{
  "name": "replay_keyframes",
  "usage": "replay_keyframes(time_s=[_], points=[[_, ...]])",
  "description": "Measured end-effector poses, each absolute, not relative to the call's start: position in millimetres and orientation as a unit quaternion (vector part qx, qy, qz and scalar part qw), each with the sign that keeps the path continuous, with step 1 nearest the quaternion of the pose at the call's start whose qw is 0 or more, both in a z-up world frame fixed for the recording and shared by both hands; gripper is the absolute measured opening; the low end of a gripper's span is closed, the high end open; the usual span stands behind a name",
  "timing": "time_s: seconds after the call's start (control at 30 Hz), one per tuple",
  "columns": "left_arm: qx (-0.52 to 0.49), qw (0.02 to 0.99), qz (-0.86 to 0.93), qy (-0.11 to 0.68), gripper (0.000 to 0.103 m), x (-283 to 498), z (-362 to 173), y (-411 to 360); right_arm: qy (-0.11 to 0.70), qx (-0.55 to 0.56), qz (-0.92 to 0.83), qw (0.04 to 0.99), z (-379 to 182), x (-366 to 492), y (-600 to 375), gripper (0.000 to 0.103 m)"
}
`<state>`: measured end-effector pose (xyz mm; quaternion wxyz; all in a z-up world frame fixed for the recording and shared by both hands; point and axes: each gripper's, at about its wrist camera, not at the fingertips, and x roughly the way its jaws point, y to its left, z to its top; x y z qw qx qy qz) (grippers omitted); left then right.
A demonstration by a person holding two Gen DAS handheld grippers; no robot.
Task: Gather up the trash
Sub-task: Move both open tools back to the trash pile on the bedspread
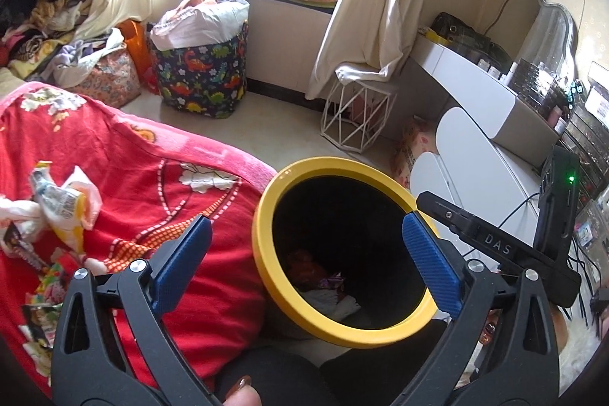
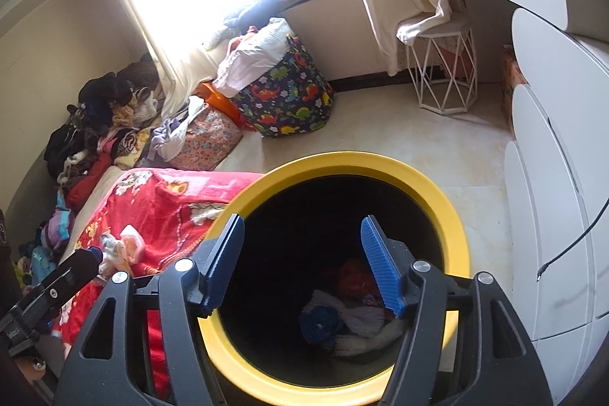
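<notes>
A yellow-rimmed black bin (image 1: 262, 215) stands on the floor beside the bed; it also fills the right wrist view (image 2: 437, 185). Crumpled tissues and wrappers (image 2: 361, 326) lie at its bottom. My left gripper (image 1: 304, 261) is open and empty, above the bin's near edge. My right gripper (image 2: 304, 265) is open and empty, right over the bin's mouth. More trash (image 1: 64, 212), wrappers and crumpled tissue, lies on the red blanket (image 1: 152, 185) to the left; it also shows in the right wrist view (image 2: 121, 246). The right gripper's body (image 1: 495, 246) shows at the left wrist view's right side.
A dinosaur-print laundry basket (image 1: 201, 78) and a white wire stool (image 1: 357, 117) stand by the window wall. A white dresser (image 1: 491, 155) with cluttered top is on the right. Clothes (image 1: 42, 6) are piled at the bed's far end. Bare floor lies behind the bin.
</notes>
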<state>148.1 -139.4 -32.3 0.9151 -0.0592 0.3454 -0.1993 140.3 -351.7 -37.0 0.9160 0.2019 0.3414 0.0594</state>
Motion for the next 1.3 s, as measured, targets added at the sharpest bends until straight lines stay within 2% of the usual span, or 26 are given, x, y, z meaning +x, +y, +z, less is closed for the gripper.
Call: replay_keyframes(time_s=[0.57, 1.3], points=[[-0.071, 0.936, -0.15, 0.31, 0.092, 141, -10, -91, 0.333, 0.168, 0.098, 0.922, -16, 138, -308, 0.073], [-0.105, 0.95, -0.095, 0.28, 0.092, 130, 5, -21, 0.341, 0.109, 0.167, 0.919, 3, 134, -224, 0.076]])
